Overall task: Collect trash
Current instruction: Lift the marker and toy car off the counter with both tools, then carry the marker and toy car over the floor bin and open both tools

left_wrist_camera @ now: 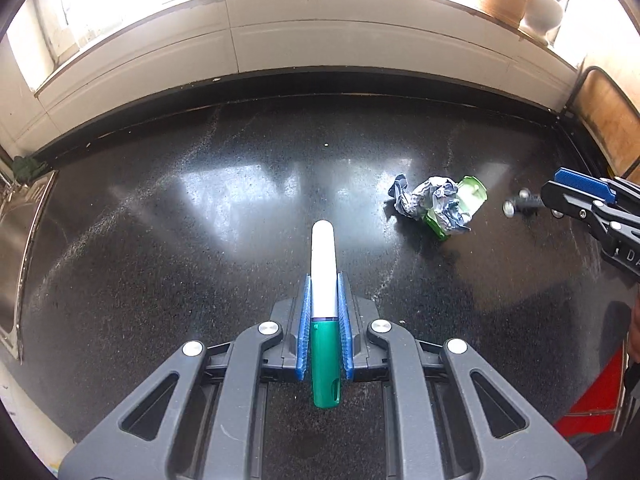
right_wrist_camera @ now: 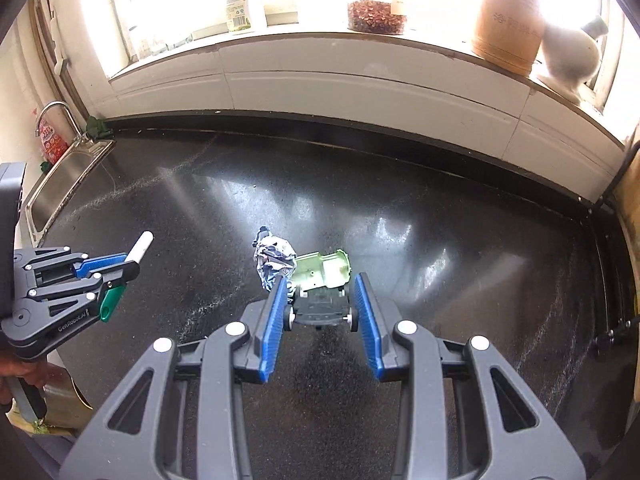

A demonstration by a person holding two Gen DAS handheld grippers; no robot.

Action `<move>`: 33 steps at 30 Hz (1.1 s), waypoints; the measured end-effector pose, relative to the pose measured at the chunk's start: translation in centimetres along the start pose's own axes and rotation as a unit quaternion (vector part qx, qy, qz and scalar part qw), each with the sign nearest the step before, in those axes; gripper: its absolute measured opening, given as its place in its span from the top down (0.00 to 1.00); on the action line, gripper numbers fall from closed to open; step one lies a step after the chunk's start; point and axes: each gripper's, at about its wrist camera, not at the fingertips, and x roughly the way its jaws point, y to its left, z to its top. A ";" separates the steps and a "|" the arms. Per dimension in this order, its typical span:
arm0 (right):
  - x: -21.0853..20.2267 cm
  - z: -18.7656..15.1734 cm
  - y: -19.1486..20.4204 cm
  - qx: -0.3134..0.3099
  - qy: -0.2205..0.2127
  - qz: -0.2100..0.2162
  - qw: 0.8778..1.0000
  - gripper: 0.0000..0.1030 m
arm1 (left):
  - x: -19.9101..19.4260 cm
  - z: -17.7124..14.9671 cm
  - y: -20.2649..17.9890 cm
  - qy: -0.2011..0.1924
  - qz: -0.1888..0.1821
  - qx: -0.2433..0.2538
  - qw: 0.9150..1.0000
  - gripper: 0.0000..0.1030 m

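My left gripper (left_wrist_camera: pixel 323 280) is shut on a white marker with a green cap (left_wrist_camera: pixel 323 280) and holds it above the black counter (left_wrist_camera: pixel 160 240). The marker also shows in the right wrist view (right_wrist_camera: pixel 138 250), held by the left gripper (right_wrist_camera: pixel 130 268). A crumpled blue-grey paper wad (left_wrist_camera: pixel 430 202) lies against a light green plastic shell (left_wrist_camera: pixel 472 196). My right gripper (right_wrist_camera: pixel 320 280) is open, its jaws on either side of a small dark toy car chassis (right_wrist_camera: pixel 320 308), next to the green shell (right_wrist_camera: pixel 324 270) and the wad (right_wrist_camera: pixel 274 258). The right gripper (left_wrist_camera: pixel 532 194) and the chassis (left_wrist_camera: pixel 524 204) show at the right of the left wrist view.
A steel sink (right_wrist_camera: pixel 68 176) with a tap (right_wrist_camera: pixel 54 114) lies at the counter's left end. The white windowsill (right_wrist_camera: pixel 320 56) holds a bottle (right_wrist_camera: pixel 238 4), a bowl of red bits (right_wrist_camera: pixel 376 16), a tan jar (right_wrist_camera: pixel 508 28) and a white vase (right_wrist_camera: pixel 572 56). A wooden board (left_wrist_camera: pixel 612 120) stands at right.
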 end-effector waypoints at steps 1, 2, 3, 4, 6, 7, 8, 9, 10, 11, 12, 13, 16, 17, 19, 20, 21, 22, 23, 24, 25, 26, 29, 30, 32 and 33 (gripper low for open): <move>-0.1 0.2 -0.3 0.001 -0.002 0.000 1.000 0.66 | -0.3 -0.3 -0.1 -0.002 0.001 0.001 1.000 0.88; -0.4 0.1 -0.3 0.002 -0.005 0.001 1.000 0.66 | -0.4 -0.2 -0.3 -0.004 0.002 0.001 1.000 0.88; -0.7 -0.1 -0.4 0.002 -0.008 0.001 1.000 0.66 | -0.6 -0.3 -0.2 -0.006 0.003 0.000 1.000 0.88; -0.8 -0.1 -0.3 0.001 -0.009 0.001 1.000 0.66 | -0.9 -0.7 -0.2 -0.008 0.005 0.000 1.000 0.88; -0.9 0.2 -0.2 0.000 -0.013 -0.001 1.000 0.66 | -1.3 -0.7 0.2 -0.012 0.008 -0.004 1.000 0.88; -1.0 0.3 0.0 -0.001 -0.015 0.001 1.000 0.66 | -1.5 -0.5 0.4 -0.014 0.010 -0.007 1.000 0.88; -0.9 0.5 0.2 -0.004 -0.015 0.004 1.000 0.66 | -1.9 -0.5 0.6 -0.016 0.014 -0.010 1.000 0.88; -0.9 0.8 0.6 -0.007 -0.015 0.008 1.000 0.66 | -2.2 -0.6 0.9 -0.020 0.019 -0.015 1.000 0.88; -0.8 1.0 0.9 -0.011 -0.015 0.012 1.000 0.66 | -2.6 -0.7 1.4 -0.023 0.024 -0.020 0.999 0.88; -0.7 1.3 1.5 -0.017 -0.015 0.017 1.000 0.66 | -3.1 -1.0 2.1 -0.028 0.031 -0.027 0.999 0.88; -0.6 1.6 2.2 -0.024 -0.015 0.021 0.999 0.66 | -3.4 -1.3 2.7 -0.030 0.037 -0.034 0.998 0.88; -0.4 1.9 3.1 -0.034 -0.016 0.028 0.999 0.66 | -3.8 -1.7 3.5 -0.032 0.044 -0.044 0.998 0.88; 0.1 2.6 6.3 -0.066 -0.014 0.052 0.996 0.66 | -5.1 -3.2 6.4 -0.031 0.064 -0.081 0.994 0.88; 0.4 2.9 7.6 -0.078 -0.012 0.064 0.995 0.66 | -5.4 -3.7 7.2 -0.031 0.070 -0.092 0.993 0.88; 0.8 3.3 10.8 -0.106 -0.008 0.088 0.990 0.66 | -6.5 -5.5 9.5 -0.030 0.089 -0.124 0.988 0.88; 0.9 3.4 12.2 -0.119 -0.007 0.099 0.988 0.66 | -7.1 -6.5 10.7 -0.029 0.100 -0.140 0.985 0.88; 1.0 3.6 14.0 -0.134 -0.006 0.114 0.984 0.66 | -7.5 -7.3 11.6 -0.029 0.107 -0.153 0.982 0.88; 1.1 3.7 15.7 -0.148 -0.004 0.127 0.981 0.66 | -8.1 -8.3 12.7 -0.028 0.116 -0.168 0.978 0.88; 1.3 3.8 17.4 -0.162 -0.003 0.139 0.977 0.66 | -8.7 -9.3 13.6 -0.028 0.126 -0.183 0.975 0.88; 1.3 3.8 19.3 -0.178 -0.001 0.154 0.972 0.66 | -9.3 -10.6 14.8 -0.026 0.137 -0.200 0.970 0.88; 1.3 3.8 20.9 -0.190 0.000 0.165 0.968 0.66 | -9.9 -11.8 15.8 -0.025 0.147 -0.217 0.965 0.88; 1.3 3.7 22.9 -0.207 0.001 0.179 0.962 0.66 | -10.7 -13.3 17.0 -0.022 0.158 -0.237 0.958 0.88; 1.2 3.1 28.5 -0.247 0.007 0.218 0.944 0.66 | -12.4 -16.9 19.6 -0.017 0.182 -0.284 0.941 0.88; 1.2 2.8 30.5 -0.259 0.011 0.233 0.937 0.66 | -13.1 -18.5 20.6 -0.014 0.193 -0.304 0.933 0.88; 1.0 2.0 33.8 -0.282 0.018 0.255 0.925 0.66 | -14.3 -21.1 22.1 -0.010 0.208 -0.333 0.920 0.88; 0.9 1.5 35.6 -0.295 0.021 0.266 0.918 0.66 | -15.0 -22.8 23.1 -0.008 0.217 -0.353 0.910 0.88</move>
